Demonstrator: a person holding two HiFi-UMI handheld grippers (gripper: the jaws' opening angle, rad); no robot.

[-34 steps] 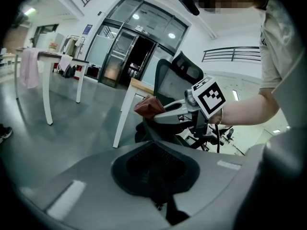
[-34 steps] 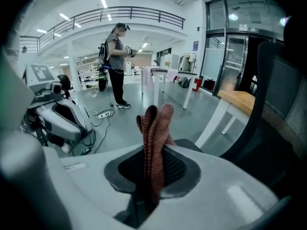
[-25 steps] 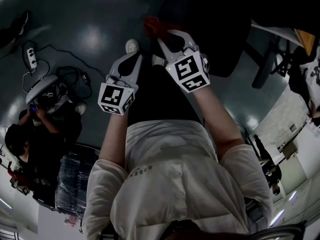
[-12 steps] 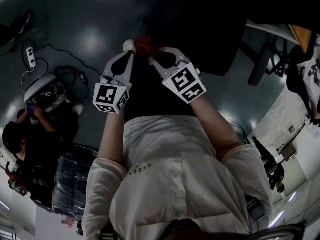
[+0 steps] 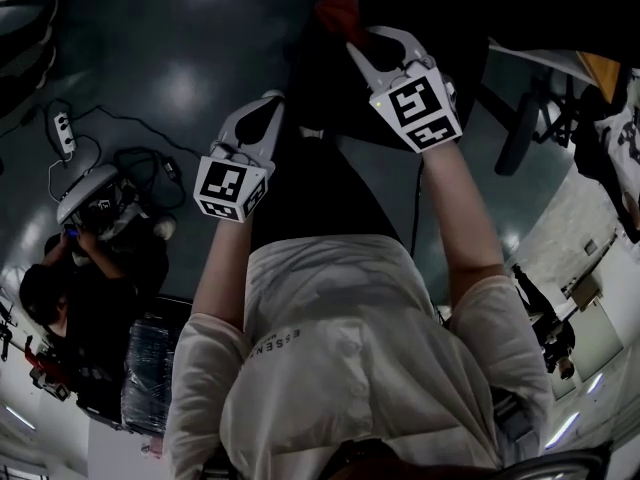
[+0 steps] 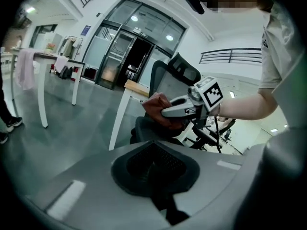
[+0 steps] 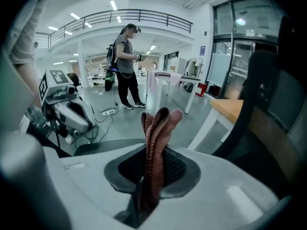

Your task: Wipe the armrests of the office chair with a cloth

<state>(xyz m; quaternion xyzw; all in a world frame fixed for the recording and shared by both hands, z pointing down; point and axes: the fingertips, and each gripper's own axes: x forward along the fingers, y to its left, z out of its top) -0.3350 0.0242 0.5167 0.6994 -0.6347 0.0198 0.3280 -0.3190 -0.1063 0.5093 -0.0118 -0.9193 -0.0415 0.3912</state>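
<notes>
Right gripper [image 7: 144,190] is clamped shut on the cloth [image 7: 156,133], a reddish-brown woven piece bunched into upright folds that stand up out of the jaws. From the head view that right gripper [image 5: 362,40] reaches well forward with the red cloth [image 5: 338,13] poking from its tip, up against the dark bulk of the office chair [image 5: 440,18]; it is too dark there to say whether cloth and chair are touching. Over to the left gripper [image 6: 160,190]: jaws pressed together, nothing between them. It hangs back, nearer the person's body, with its marker cube below and left of the right one in the head view [image 5: 268,103]. Looking along its jaws, we see the right gripper [image 6: 184,110] side-on, the cloth [image 6: 154,107] in its grip, in front of the black office chair [image 6: 168,80] with its headrest above. From the right gripper's camera, the chair [image 7: 271,99] fills the right edge, beside a wooden desk top [image 7: 230,107], and a person [image 7: 125,66] stands farther off on the grey floor.
</notes>
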